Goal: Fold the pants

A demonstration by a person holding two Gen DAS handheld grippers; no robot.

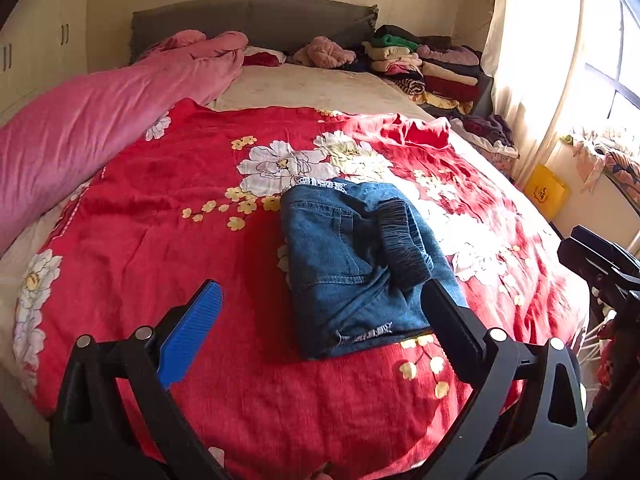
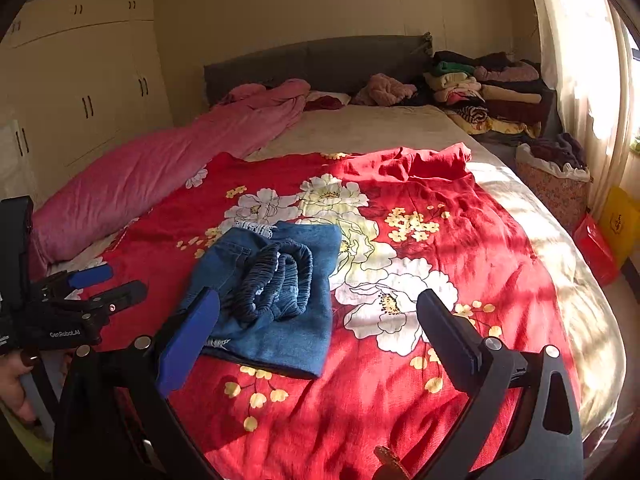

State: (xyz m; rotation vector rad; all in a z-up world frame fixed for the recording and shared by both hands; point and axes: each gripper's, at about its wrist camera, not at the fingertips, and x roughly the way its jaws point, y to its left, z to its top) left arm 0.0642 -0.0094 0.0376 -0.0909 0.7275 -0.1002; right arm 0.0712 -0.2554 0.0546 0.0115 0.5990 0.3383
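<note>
Blue denim pants (image 1: 352, 264) lie folded into a compact bundle on the red flowered blanket (image 1: 160, 208), elastic waistband on top; they also show in the right wrist view (image 2: 276, 300). My left gripper (image 1: 320, 300) is open and empty, hovering just in front of the pants, its right finger over their near right corner. My right gripper (image 2: 320, 312) is open and empty, just in front and right of the pants. The left gripper (image 2: 104, 284) shows at the left edge of the right wrist view; part of the right gripper (image 1: 600, 260) shows at the right edge of the left wrist view.
A pink duvet (image 1: 100, 120) lies along the bed's left side. Stacks of folded clothes (image 1: 424, 64) sit at the head, right side. A basket of clothes (image 2: 556, 176), a yellow bag (image 2: 620, 220) and a red box stand right of the bed. Wardrobes (image 2: 80, 100) line the left wall.
</note>
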